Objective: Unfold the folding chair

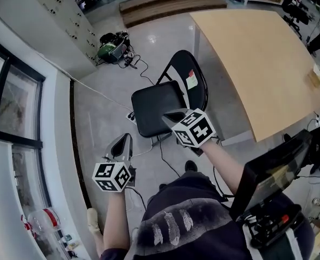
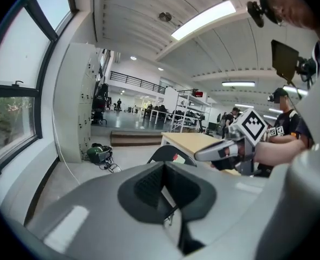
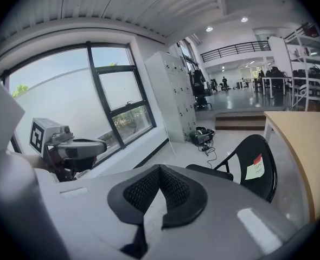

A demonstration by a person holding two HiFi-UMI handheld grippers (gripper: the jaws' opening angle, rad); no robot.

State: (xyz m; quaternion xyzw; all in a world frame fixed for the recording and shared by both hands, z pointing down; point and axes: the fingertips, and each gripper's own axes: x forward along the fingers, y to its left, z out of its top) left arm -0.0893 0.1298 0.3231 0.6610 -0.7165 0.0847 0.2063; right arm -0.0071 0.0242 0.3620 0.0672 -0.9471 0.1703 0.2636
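A black folding chair (image 1: 165, 99) stands unfolded on the grey floor, seat flat, its backrest (image 1: 195, 77) bearing a pale sticker. In the right gripper view the chair (image 3: 252, 167) is ahead at the right. My right gripper (image 1: 168, 116) is shut and empty, hovering over the seat's near right corner without a hold on it. Left of the chair and nearer me, my left gripper (image 1: 122, 144) is shut and empty above the floor. In the left gripper view the chair's backrest (image 2: 171, 155) peeks over the jaws, and the right gripper (image 2: 200, 155) shows beside it.
A large wooden table (image 1: 263, 64) stands right of the chair. Cables and a green bag (image 1: 112, 49) lie on the floor beyond it. A window wall (image 1: 13, 107) runs along the left. Wooden steps (image 1: 165, 4) are at the far end.
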